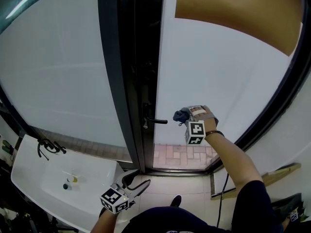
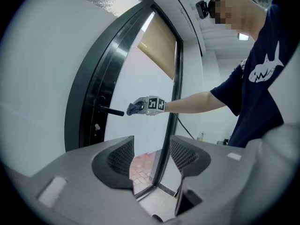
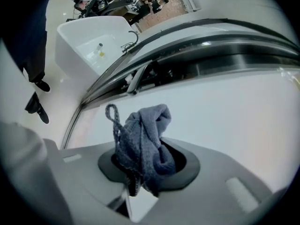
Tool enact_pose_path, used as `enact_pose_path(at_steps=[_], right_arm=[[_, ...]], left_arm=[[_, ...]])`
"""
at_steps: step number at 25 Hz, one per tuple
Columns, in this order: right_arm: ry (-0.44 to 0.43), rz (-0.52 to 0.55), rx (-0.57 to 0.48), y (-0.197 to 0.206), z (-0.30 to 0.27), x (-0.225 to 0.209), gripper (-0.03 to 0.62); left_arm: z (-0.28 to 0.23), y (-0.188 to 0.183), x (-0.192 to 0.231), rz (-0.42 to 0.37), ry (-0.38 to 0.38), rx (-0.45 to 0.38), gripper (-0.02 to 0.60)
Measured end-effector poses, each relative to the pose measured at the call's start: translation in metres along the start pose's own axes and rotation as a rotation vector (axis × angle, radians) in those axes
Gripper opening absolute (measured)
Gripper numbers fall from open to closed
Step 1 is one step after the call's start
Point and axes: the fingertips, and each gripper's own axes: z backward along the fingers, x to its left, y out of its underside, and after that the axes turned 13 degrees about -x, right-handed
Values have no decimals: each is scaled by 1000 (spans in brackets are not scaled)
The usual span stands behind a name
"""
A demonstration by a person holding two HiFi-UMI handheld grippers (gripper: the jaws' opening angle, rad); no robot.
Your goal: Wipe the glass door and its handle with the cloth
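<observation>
Setting: doorway with frosted white panes in a dark frame; white sink (image 1: 29, 176) well below and left of the handle (image 1: 158, 121).
Glass door (image 1: 218, 67): pane spreads right of the handle and above it.
Cloth (image 1: 181, 115): grey-blue, bunched, just right of the handle's tip; contact unclear.
Right gripper (image 1: 188, 116): fingers pinching the cloth's middle, loose folds poking ahead.
Left gripper (image 1: 137, 183): well below the handle; fingers spread, nothing between.
Handling: cloth looks soft, light, floppy; best held by a thick fold. Handle looks stiff and smooth.
Count: one cloth, one handle, one door, two grippers.
</observation>
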Motion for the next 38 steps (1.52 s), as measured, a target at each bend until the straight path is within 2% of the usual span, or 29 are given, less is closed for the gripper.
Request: enact_pose_path(at_steps=[8,12,15,18,23,25,27,31,36,38], right_arm=[[12,-35,126,79,55,6,126],[46,-150,144,92,65,2,126],[85,-249,75,69,67,-13,126],[104,-374,-65,17,61,-35,127],[40,-807,-351,-82,36,-71,127],[4,-927,-409,-109,17,-78,127],[-21,-1002,-436,-129,-3,-83,127],[-55,-1072,-422,-151,-39,-79,127],[-46,-1026,-392,-153,-59,-65,126],[-71,-991,-372,-151,-62,-55,126]], left_arm=[[-9,2,-4,0,38,6,236],[-12,3,-5,2,50,9,236],[-12,3,-5,1,51,9,236],[-12,1,-4,1,43,8,236],[-7,0,-3,-2,23,-6,236],[-3,-1,-1,0,10,-13,236],[2,-2,1,3,-6,-19,236],[15,-4,7,8,-52,-28,236],[30,-1,17,17,-96,-36,236],[33,2,20,20,-100,-32,236]])
